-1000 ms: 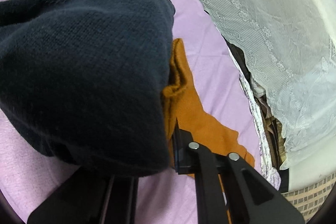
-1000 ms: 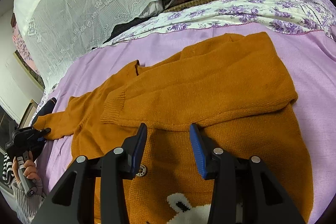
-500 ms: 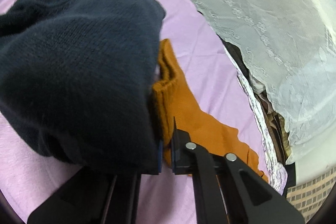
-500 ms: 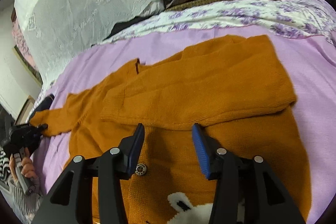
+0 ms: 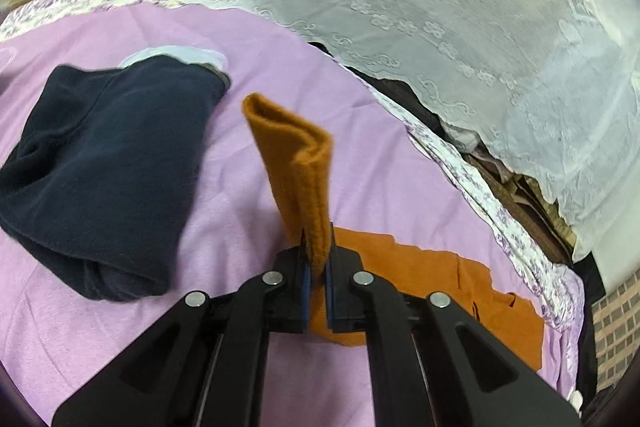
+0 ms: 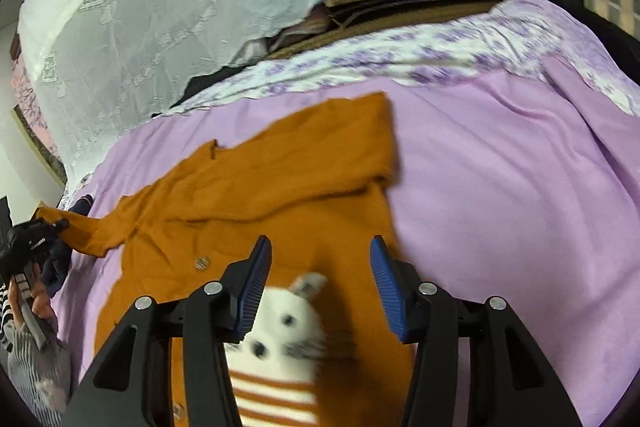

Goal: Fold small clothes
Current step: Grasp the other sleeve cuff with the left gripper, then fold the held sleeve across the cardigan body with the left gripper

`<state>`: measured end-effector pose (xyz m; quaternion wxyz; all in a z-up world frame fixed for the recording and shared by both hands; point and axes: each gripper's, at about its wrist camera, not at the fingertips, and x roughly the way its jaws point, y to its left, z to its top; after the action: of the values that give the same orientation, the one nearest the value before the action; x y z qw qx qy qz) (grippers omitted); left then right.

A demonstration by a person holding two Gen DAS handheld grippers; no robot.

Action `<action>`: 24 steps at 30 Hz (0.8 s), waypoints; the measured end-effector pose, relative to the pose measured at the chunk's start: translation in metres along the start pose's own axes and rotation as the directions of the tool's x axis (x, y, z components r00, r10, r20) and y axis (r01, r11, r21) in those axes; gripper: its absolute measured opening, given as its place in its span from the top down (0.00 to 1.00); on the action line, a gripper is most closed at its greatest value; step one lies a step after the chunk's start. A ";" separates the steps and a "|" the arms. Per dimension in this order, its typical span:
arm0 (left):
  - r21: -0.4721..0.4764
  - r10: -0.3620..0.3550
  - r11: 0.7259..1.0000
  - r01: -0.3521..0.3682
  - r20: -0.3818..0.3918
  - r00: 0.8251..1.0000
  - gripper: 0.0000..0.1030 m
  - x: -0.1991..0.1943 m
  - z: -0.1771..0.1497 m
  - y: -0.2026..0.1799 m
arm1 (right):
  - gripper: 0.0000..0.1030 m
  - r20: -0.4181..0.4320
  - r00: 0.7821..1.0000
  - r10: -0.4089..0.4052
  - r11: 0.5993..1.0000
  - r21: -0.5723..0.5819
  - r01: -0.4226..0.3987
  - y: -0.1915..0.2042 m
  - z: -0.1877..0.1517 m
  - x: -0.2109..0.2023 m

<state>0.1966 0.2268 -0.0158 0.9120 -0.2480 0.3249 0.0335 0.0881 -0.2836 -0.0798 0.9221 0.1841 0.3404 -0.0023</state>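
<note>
Between left claw (image 5: 316, 269) jaws, orange sleeve (image 5: 298, 163) pinched

The right gripper (image 6: 318, 291), jaws apart and just been opening with nothing between them, hovers over the orange cardigan (image 6: 280, 187) on the purple sheet (image 6: 500, 187). At lower left, a hand (image 6: 38, 301) holds the left gripper (image 6: 60, 225), clamped on a sleeve (image 6: 86, 233).

Smooth lilac bedsheet (image 5: 248, 27) spread flat, edged by a purple-flowered white cloth border (image 6: 400, 67). White lace-patterned curtain (image 5: 440, 7) hanging behind. Brown striped bedding (image 6: 400, 3) showing under its hem. Tan brick-patterned wall (image 5: 616, 323) at far right.
</note>
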 end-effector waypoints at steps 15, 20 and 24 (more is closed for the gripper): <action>0.223 0.003 0.975 -0.011 0.036 0.999 0.96 -0.014 -0.005 -0.114 | 0.43 -0.070 0.997 0.040 0.997 -0.068 -0.045 -0.011 -0.016 -0.005; 0.287 -0.026 0.958 0.016 0.031 0.999 0.96 -0.012 -0.017 -0.161 | 0.41 -0.092 0.993 0.069 0.997 -0.038 -0.073 -0.024 -0.018 -0.007; 0.327 -0.049 0.944 0.042 0.015 0.999 0.96 -0.008 -0.029 -0.195 | 0.41 -0.100 0.991 0.090 0.996 -0.020 -0.092 -0.027 -0.018 -0.006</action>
<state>0.2167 0.0430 0.0534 0.9447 -0.1004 0.3098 -0.0390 0.0691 -0.3035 -0.0979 0.9053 0.1880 0.3771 0.0530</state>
